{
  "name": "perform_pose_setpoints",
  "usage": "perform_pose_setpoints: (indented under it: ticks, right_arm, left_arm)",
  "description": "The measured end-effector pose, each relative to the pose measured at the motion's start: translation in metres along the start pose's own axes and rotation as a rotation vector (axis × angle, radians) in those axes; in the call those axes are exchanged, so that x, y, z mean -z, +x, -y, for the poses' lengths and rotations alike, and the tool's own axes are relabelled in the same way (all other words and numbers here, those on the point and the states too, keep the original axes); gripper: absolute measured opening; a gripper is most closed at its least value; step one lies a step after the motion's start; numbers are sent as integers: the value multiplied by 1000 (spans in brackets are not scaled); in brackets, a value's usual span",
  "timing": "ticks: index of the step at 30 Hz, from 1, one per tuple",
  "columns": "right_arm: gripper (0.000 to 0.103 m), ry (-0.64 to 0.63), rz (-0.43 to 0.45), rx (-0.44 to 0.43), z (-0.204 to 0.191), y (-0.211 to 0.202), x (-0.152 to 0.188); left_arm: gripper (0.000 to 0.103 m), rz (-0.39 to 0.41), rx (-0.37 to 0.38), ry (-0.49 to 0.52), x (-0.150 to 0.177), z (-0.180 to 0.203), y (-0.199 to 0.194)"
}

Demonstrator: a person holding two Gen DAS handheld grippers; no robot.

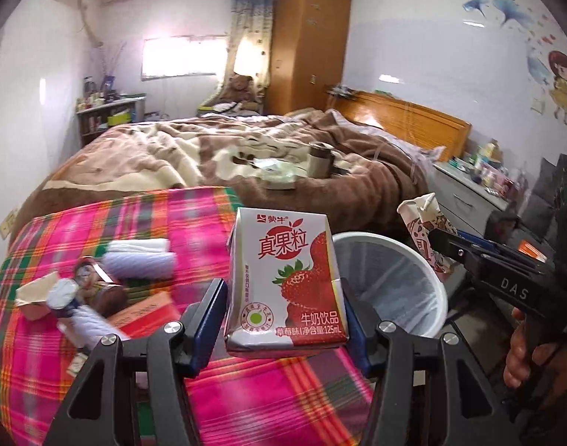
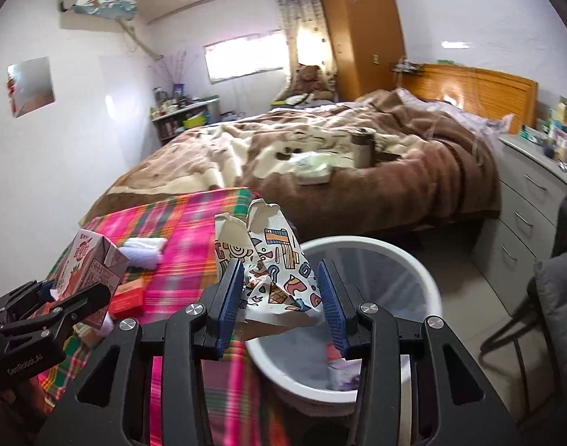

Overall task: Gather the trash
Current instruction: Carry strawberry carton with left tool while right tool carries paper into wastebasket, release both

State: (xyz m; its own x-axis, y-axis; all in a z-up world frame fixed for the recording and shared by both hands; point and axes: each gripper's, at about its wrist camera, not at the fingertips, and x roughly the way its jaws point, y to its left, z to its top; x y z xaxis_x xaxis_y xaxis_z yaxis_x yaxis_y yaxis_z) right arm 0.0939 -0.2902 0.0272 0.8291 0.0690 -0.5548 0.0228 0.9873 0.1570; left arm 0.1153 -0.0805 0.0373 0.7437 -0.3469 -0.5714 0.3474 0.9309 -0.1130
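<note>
On the plaid cloth's (image 1: 194, 223) left side lie white rolled tissues (image 1: 138, 256) and small containers (image 1: 97, 290). My left gripper (image 1: 283, 297) is clamped on the strawberry milk carton (image 1: 287, 282), held above the cloth's right edge. Just right, the white mesh bin (image 2: 376, 260) stands beside that edge. My right gripper (image 2: 279, 293) grasps the crumpled patterned carton (image 2: 272, 267) above the bin's rim.

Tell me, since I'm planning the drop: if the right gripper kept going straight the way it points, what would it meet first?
Probably the white trash bin: the right gripper, shut on a crumpled paper cup, points across its near rim. Depth is unclear; it might pass above the opening toward the bed.
</note>
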Motion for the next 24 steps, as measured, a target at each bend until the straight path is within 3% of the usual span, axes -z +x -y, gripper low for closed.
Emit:
perform_pose_setpoints:
  ticks: [11,21,24]
  right_arm:
    - [43,38,-59,88,41,10,9]
    - [43,56,-108,127,67,28,11]
    - [43,78,-122,126,74,36,11]
  left_arm:
    - [58,-46,114,56,-5,63,41]
    - [58,-57,129,82,-8,89,66]
    - [58,-85,122,71,-9,93,92]
